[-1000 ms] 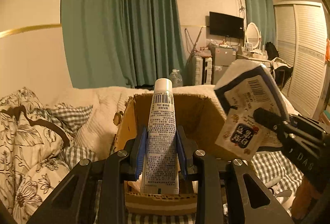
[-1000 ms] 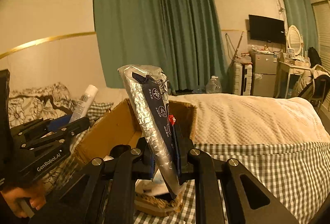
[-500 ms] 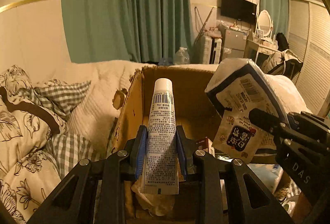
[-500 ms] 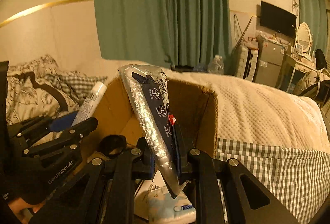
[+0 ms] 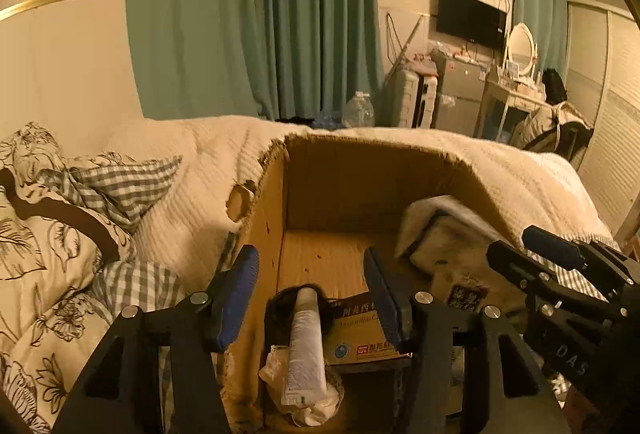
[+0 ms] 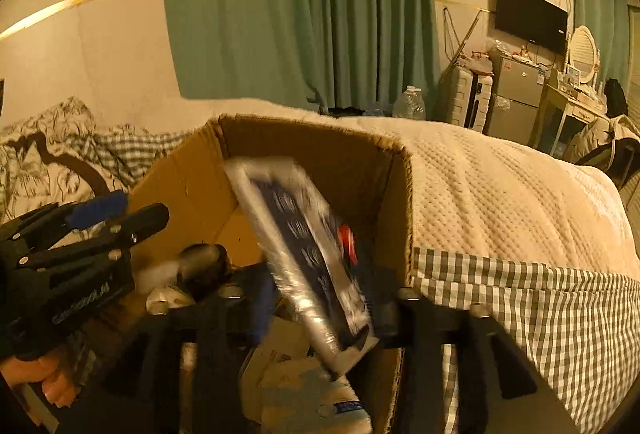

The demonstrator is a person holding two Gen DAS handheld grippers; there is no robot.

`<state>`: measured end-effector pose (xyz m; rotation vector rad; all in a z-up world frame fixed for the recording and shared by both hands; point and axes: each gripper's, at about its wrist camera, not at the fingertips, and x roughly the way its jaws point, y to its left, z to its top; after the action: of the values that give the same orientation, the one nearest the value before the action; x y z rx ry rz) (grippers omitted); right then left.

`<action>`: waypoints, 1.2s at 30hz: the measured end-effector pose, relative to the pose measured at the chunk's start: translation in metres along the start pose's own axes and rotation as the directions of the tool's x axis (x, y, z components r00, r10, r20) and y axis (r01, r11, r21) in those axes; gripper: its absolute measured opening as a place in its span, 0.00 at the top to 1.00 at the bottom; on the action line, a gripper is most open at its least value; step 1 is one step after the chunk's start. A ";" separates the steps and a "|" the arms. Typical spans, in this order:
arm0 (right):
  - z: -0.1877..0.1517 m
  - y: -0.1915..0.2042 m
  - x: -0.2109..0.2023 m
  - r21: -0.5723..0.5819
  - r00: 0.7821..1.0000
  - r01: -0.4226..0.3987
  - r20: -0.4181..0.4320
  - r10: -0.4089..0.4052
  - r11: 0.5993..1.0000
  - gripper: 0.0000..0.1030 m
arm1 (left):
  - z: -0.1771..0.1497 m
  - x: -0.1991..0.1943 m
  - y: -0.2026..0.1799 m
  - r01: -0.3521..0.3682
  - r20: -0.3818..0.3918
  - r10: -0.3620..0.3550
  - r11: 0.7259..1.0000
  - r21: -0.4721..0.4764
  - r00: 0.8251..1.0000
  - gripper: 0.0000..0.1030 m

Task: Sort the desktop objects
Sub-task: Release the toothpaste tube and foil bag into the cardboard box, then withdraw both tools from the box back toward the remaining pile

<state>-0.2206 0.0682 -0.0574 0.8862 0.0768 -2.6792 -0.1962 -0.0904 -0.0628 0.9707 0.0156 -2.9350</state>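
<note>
**Tube and packet land in the carton**

Above an open cardboard box [image 5: 352, 174] set on the bed, the left gripper [image 5: 312, 294] stands with its blue-padded fingers spread wide and nothing between them. The white tube [image 5: 306, 346] lies directly below it by the box's near wall, long axis running away from the camera, cap toward the far wall. The right gripper [image 6: 320, 314] is blurred, its fingers apparently parted; the foil snack packet [image 6: 308, 250] leans between them, tilted toward the box's far-left corner, seemingly dropping free. Both items look delivered, so the likely next move is lifting clear; the left gripper sits nearer the tube.
</note>
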 end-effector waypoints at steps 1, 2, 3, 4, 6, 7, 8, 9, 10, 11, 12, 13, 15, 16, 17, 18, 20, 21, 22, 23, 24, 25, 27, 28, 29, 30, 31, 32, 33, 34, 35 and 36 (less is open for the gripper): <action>0.001 -0.002 -0.004 0.003 1.000 0.004 0.008 -0.004 1.000 0.56 | 0.001 -0.004 0.000 0.003 0.008 -0.003 1.000 -0.005 1.000 0.45; 0.003 -0.004 -0.008 0.008 1.000 0.001 0.015 -0.001 1.000 0.56 | 0.002 -0.010 0.000 0.004 0.017 -0.003 1.000 -0.011 1.000 0.45; 0.004 -0.006 -0.012 0.016 1.000 -0.005 0.024 0.005 1.000 0.56 | 0.004 -0.014 0.000 0.004 0.026 -0.003 1.000 -0.016 1.000 0.45; 0.005 -0.009 -0.017 0.025 0.999 -0.012 0.035 0.011 1.000 0.55 | 0.005 -0.017 0.001 0.003 0.033 -0.002 1.000 -0.020 0.999 0.44; 0.007 -0.013 -0.028 0.043 0.998 -0.019 0.057 0.017 0.999 0.51 | 0.007 -0.028 0.001 0.006 0.054 -0.004 0.999 -0.035 0.999 0.44; 0.007 -0.015 -0.033 0.050 0.998 -0.022 0.067 0.018 0.999 0.51 | 0.008 -0.031 0.002 0.008 0.062 -0.005 0.999 -0.038 0.998 0.44; 0.008 -0.018 -0.040 0.060 0.997 -0.026 0.080 0.021 0.998 0.50 | 0.010 -0.037 0.002 0.007 0.073 -0.004 0.999 -0.042 0.997 0.43; 0.009 -0.020 -0.046 0.066 0.996 -0.030 0.087 0.024 0.997 0.50 | 0.010 -0.041 0.002 0.008 0.080 -0.004 0.999 -0.043 0.997 0.40; 0.009 -0.023 -0.052 0.074 0.995 -0.036 0.096 0.029 0.997 0.50 | 0.011 -0.047 0.001 0.010 0.091 -0.006 0.999 -0.044 0.996 0.39; 0.010 -0.025 -0.059 0.083 0.994 -0.041 0.106 0.032 0.996 0.50 | 0.011 -0.052 0.001 0.010 0.102 -0.005 0.999 -0.047 0.995 0.35; 0.010 -0.028 -0.067 0.093 0.993 -0.044 0.118 0.033 0.995 0.48 | 0.010 -0.058 0.000 0.010 0.113 -0.005 0.999 -0.050 0.994 0.31; 0.010 -0.030 -0.074 0.099 0.991 -0.045 0.128 0.032 0.994 0.46 | 0.011 -0.063 0.001 0.013 0.122 -0.006 0.998 -0.054 0.992 0.30; 0.009 -0.034 -0.090 0.110 0.988 -0.049 0.151 0.032 0.993 0.41 | 0.010 -0.074 0.000 0.024 0.138 -0.016 0.998 -0.060 0.990 0.24; 0.009 -0.036 -0.098 0.113 0.986 -0.050 0.161 0.031 0.992 0.40 | 0.010 -0.080 -0.001 0.026 0.145 -0.017 0.998 -0.061 0.989 0.22; 0.009 -0.037 -0.106 0.113 0.985 -0.050 0.170 0.031 0.992 0.39 | 0.009 -0.085 -0.001 0.026 0.153 -0.016 0.998 -0.062 0.988 0.18; 0.008 -0.038 -0.115 0.113 0.983 -0.049 0.182 0.028 0.992 0.37 | 0.009 -0.092 -0.002 0.024 0.166 -0.013 0.998 -0.065 0.986 0.14; 0.007 -0.040 -0.132 0.109 0.978 -0.045 0.205 0.022 0.993 0.33 | 0.007 -0.102 -0.003 0.017 0.180 -0.003 0.997 -0.071 0.984 0.07; 0.006 -0.041 -0.140 0.108 0.977 -0.043 0.214 0.019 0.993 0.30 | 0.006 -0.108 -0.004 0.012 0.187 0.002 0.997 -0.076 0.982 0.03; 0.005 -0.042 -0.147 0.104 0.975 -0.041 0.223 0.017 0.994 0.29 | 0.005 -0.114 -0.005 0.010 0.196 0.006 0.997 -0.080 0.981 0.02; 0.004 -0.043 -0.155 0.101 0.973 -0.038 0.231 0.014 0.994 0.25 | 0.005 -0.119 -0.006 0.008 0.201 0.009 0.997 -0.082 0.980 0.01; 0.002 -0.044 -0.164 0.097 0.970 -0.034 0.242 0.010 0.995 0.20 | 0.004 -0.124 -0.008 0.006 0.205 0.012 0.996 -0.085 0.979 0.00; 0.002 -0.043 -0.168 0.094 0.968 -0.032 0.251 0.007 0.995 0.18 | 0.003 -0.130 -0.009 0.004 0.210 0.015 0.996 -0.089 0.978 0.00; 0.000 -0.044 -0.183 0.084 0.963 -0.029 0.271 0.005 0.996 0.10 | 0.002 -0.137 -0.011 0.002 0.209 0.018 0.995 -0.095 0.978 0.00; -0.001 -0.045 -0.190 0.079 0.959 -0.027 0.282 0.003 0.997 0.08 | 0.001 -0.141 -0.012 0.004 0.208 0.017 0.995 -0.099 0.978 0.00; -0.002 -0.046 -0.196 0.076 0.957 -0.026 0.290 0.003 0.997 0.05 | 0.000 -0.144 -0.013 0.006 0.207 0.016 0.995 -0.103 0.978 0.00; -0.004 -0.047 -0.203 0.073 0.954 -0.027 0.301 0.004 0.997 0.00 | -0.001 -0.148 -0.014 0.006 0.207 0.017 0.994 -0.107 0.978 0.00; -0.006 -0.047 -0.209 0.071 0.951 -0.031 0.309 0.007 0.997 0.00 | -0.002 -0.152 -0.015 0.002 0.209 0.021 0.994 -0.112 0.978 0.00; -0.008 -0.048 -0.214 0.068 0.950 -0.033 0.312 0.010 0.997 0.00 | -0.004 -0.155 -0.016 -0.002 0.211 0.027 0.993 -0.116 0.977 0.00; -0.010 -0.050 -0.220 0.061 0.950 -0.035 0.313 0.014 0.998 0.00 | -0.006 -0.159 -0.017 -0.006 0.213 0.032 0.993 -0.120 0.977 0.00; -0.013 -0.049 -0.225 0.053 0.949 -0.032 0.314 0.014 0.998 0.00 | -0.007 -0.162 -0.018 -0.006 0.214 0.032 0.993 -0.122 0.976 0.00; -0.016 -0.049 -0.230 0.042 0.949 -0.022 0.316 0.008 0.999 0.00 | -0.009 -0.165 -0.019 -0.006 0.213 0.032 0.992 -0.123 0.976 0.00; -0.020 -0.048 -0.236 0.025 0.947 -0.005 0.322 -0.003 1.000 0.01 | -0.011 -0.169 -0.021 -0.005 0.213 0.032 0.992 -0.125 0.977 0.00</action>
<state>-0.0452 0.1831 0.0629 0.4423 -0.0324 -2.7905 -0.0554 -0.0620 0.0289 0.6308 0.1769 -2.9624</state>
